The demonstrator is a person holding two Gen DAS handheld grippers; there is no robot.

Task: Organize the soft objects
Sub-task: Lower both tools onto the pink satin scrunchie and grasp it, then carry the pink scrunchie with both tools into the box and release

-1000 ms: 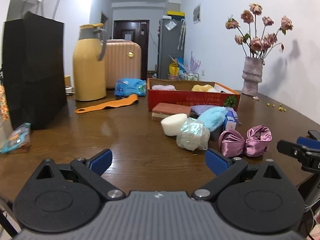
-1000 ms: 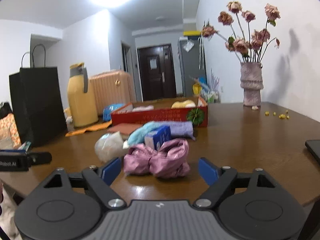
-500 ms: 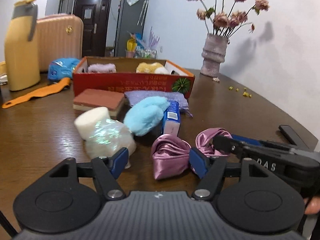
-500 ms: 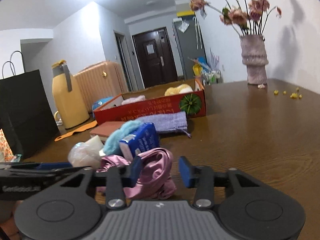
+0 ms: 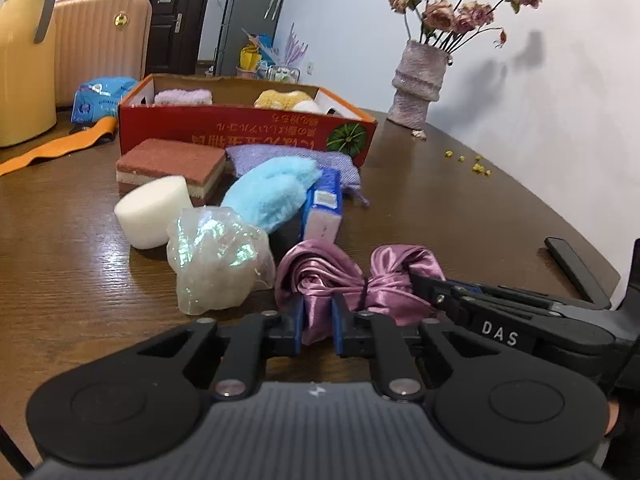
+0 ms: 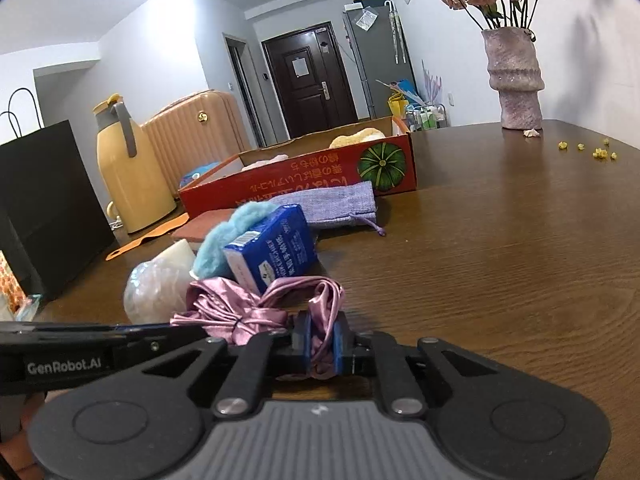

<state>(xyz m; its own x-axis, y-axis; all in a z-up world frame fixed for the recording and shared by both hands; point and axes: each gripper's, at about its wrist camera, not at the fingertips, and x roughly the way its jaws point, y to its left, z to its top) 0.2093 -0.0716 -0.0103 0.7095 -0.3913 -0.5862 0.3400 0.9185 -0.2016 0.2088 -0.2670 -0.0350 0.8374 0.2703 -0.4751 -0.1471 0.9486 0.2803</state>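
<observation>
The pink satin bow (image 5: pixel 352 276) lies on the table (image 5: pixel 460 208) at the near edge of the pile of soft things, and both grippers now pinch it: the left gripper (image 5: pixel 316 326) has one lobe squeezed between its blue pads, and the right gripper (image 6: pixel 321 340) has the other lobe bunched between its own. A second ago both sets of jaws stood wide and short of the bow; since then they have come in over it and have just been closing, down to a narrow gap filled by cloth. My reading is that the grasp is made and the next step is lifting the bow toward the red box (image 5: pixel 248 132) beyond the pile, where a few soft items already sit. Just past the left gripper's tips sit a shiny wrapped bundle (image 5: pixel 216 256), a white foam cylinder (image 5: pixel 154 210), a blue fluffy puff (image 5: pixel 272 192) and a small blue carton (image 5: pixel 322 212). How deep the cloth reaches into either grip is hidden by the pads, and the bow's underside is out of sight. Whether it has left the table yet is hard to tell. The box's contents are only partly visible over its wall.
</observation>
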